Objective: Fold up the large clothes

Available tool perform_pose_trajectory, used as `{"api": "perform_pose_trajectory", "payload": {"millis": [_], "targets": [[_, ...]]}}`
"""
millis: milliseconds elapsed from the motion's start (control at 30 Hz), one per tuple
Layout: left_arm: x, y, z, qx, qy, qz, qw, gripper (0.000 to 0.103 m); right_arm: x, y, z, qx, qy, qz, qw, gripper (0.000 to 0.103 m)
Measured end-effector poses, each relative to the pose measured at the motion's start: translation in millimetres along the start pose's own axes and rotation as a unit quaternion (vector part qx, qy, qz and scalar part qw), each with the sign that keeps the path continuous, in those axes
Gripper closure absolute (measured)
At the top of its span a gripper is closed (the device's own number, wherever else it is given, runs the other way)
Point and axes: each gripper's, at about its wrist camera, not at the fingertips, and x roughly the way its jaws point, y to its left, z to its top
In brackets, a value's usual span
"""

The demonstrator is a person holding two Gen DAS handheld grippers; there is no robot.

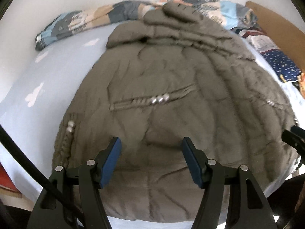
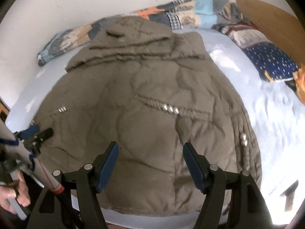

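Left wrist view: the left claw hangs with its blue pads spread and nothing between them, above the near hem of a large, puffy, olive-brown quilted jacket. The jacket lies flat on a bed with a pale blue sheet, hood end toward the white wall and a patchwork quilt. In the right wrist view, the right claw also stands apart and empty over the hem.

The next step looks like taking the hem at its two corners. To do it well, I would set each claw low at a corner, pinch all layers of the thick padding, then lift both together so the fold stays square.

The fabric is matte, creased between its stitched panels, with gathered seams carrying silver snaps. It will likely spring back, so pressing the fold down may be needed.
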Motion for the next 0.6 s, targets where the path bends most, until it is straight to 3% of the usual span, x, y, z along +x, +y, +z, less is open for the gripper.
{"api": "perform_pose_trajectory", "payload": {"millis": [200,367,600], "targets": [[10,-4,-10,0.021,-0.004,0.017,0.9996,0.036,29,-8,-17,0.014,0.052,-0.016,0.998,0.028],[9,-6,-15,0.037,-0.015,0.026,0.9989,0.034,34,-2,-23,-0.006,0.049,-0.021,0.999,0.02],[9,-9,-17,0.049,-0.02,0.041,0.9977,0.031,36,0,-28,-0.007,0.048,-0.019,0.999,0.017]]}}
